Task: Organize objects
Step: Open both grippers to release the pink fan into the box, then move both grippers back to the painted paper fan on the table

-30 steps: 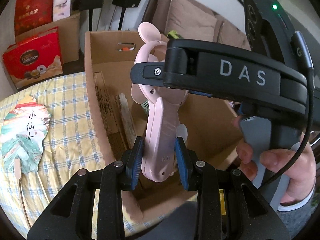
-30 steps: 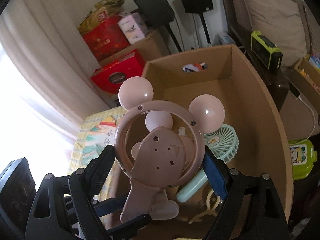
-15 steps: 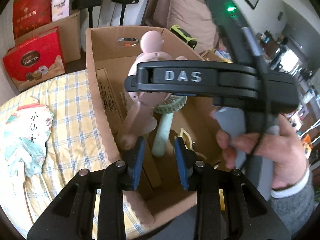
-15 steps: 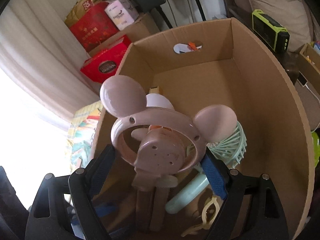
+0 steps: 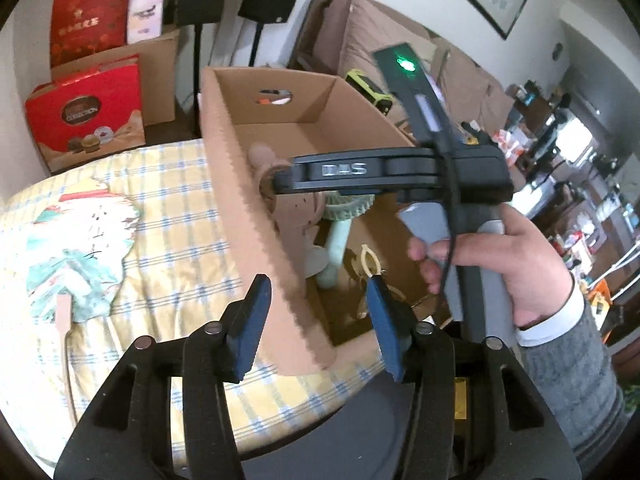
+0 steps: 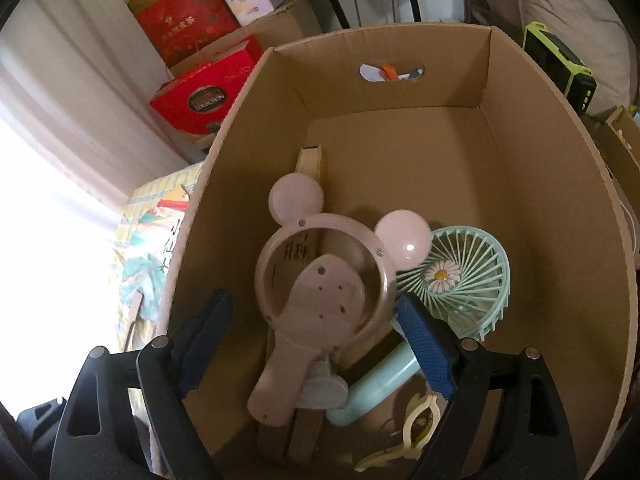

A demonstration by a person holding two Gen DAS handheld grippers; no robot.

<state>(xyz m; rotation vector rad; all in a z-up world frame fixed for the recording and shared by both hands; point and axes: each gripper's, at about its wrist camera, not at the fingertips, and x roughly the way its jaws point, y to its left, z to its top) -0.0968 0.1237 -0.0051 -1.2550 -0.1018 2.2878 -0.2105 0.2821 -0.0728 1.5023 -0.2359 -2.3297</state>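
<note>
While the pink mouse-eared handheld fan (image 6: 320, 300) sits in the cardboard box (image 6: 560, 184) against the mint fan (image 6: 460, 280), the right gripper (image 6: 316, 336) spans its ring, and I cannot tell whether the pads press. The left gripper (image 5: 320, 320) has just been opening and holds nothing. The fan looks light, stiff, smooth plastic; its flat handle seems the safest hold.

Legible markings:
- Right gripper (image 5: 280, 178): its black arm is showing white letters "DAS", blurred.
- Red gift box (image 5: 86, 110): its dark oval badge is reading "COLLECTION".
- Red bag (image 6: 186, 18): is bearing gold Chinese characters, unreadable.
- Paper fan (image 5: 76, 248): is carrying brushed Chinese characters, blurred.
</note>
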